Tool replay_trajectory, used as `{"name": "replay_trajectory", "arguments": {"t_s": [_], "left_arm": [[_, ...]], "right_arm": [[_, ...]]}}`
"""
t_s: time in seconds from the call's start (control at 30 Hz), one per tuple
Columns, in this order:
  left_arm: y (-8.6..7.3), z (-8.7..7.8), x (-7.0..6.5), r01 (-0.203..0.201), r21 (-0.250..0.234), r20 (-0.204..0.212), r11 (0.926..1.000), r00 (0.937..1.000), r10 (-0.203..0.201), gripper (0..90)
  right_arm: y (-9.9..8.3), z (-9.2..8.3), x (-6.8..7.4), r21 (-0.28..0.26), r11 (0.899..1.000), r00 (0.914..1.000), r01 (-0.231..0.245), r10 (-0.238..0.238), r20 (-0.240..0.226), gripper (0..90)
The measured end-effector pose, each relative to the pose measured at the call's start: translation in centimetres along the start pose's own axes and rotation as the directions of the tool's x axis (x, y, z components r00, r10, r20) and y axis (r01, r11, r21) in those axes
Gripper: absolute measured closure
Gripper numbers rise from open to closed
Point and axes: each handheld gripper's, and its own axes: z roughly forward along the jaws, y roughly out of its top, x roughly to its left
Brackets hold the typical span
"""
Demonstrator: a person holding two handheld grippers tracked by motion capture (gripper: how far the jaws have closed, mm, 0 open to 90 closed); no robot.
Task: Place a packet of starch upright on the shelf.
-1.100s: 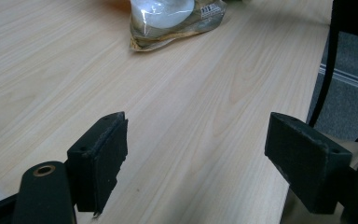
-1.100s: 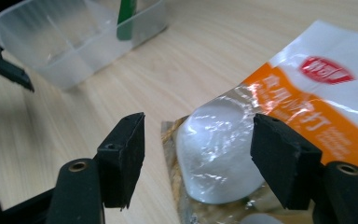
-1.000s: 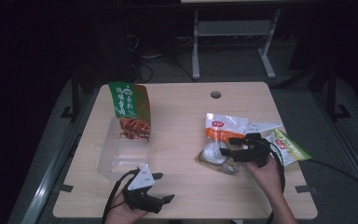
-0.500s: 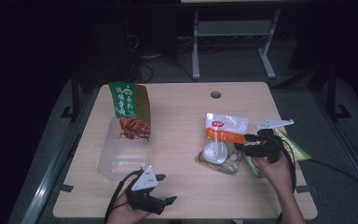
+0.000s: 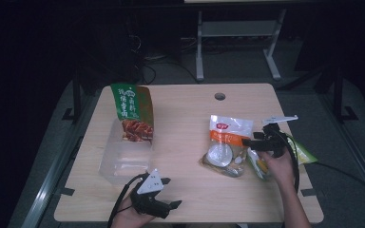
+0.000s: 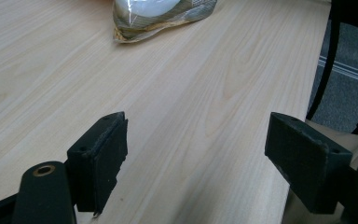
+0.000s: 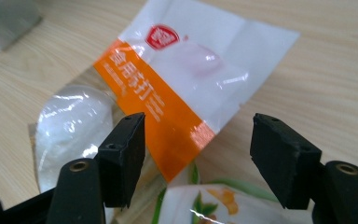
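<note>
Right tool [image 7: 196, 158] jaws wide over orange-white bag [image 7: 177, 88]; contact unclear overhead.

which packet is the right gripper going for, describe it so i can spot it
On the wooden table, look right of centre, just ahead of the open right gripper. It is the white packet with an orange band, unlike the green-edged packet beside it.
</note>
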Motion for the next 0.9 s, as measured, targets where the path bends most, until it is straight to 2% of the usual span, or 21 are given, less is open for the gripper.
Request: {"name": "replay_trajectory", "arguments": {"t_s": [0.1,0.13,0.2,0.23,0.47,0.6,0.73,0.9], "left_arm": [[0.0,0.1,0.0,0.002,0.001,0.002,1.0000,1.0000,-0.002,20.7],[0.0,0.2,-0.1,0.003,0.002,0.004,1.0000,1.0000,-0.003,20.7],[0.0,0.2,-0.1,-0.005,0.007,0.004,1.0000,1.0000,0.005,20.7],[0.0,0.2,-0.1,-0.006,0.007,0.006,1.0000,1.0000,0.006,20.7],[0.0,0.2,0.0,-0.001,0.005,0.004,1.0000,1.0000,0.001,20.8],[0.0,0.3,0.0,0.000,0.011,0.005,0.9999,1.0000,0.000,20.9],[0.0,0.4,-0.1,0.000,0.011,0.007,0.9999,1.0000,0.000,20.9],[0.0,0.4,-0.1,0.000,0.010,0.008,0.9999,1.0000,0.000,21.2]], "right_arm": [[-0.1,0.3,-0.2,0.018,1.000,0.9994,-0.022,0.023,-0.027,37.8],[-0.1,0.3,-0.2,0.025,0.999,0.9993,-0.025,0.026,-0.027,40.6],[-0.1,0.4,-0.1,0.028,0.999,0.9976,-0.023,0.025,-0.064,47.3],[-0.1,0.5,0.0,0.028,0.999,0.9960,-0.020,0.022,-0.086,51.1],[0.0,1.1,1.0,0.072,0.997,0.9902,0.018,-0.008,-0.139,72.6],[0.1,0.8,1.6,0.056,0.997,0.9848,0.049,-0.039,-0.169,87.4],[0.1,0.4,2.0,0.054,0.997,0.9845,0.060,-0.050,-0.168,89.3],[0.0,-0.1,2.2,0.021,0.997,0.9784,0.076,-0.071,-0.194,89.6]]}}
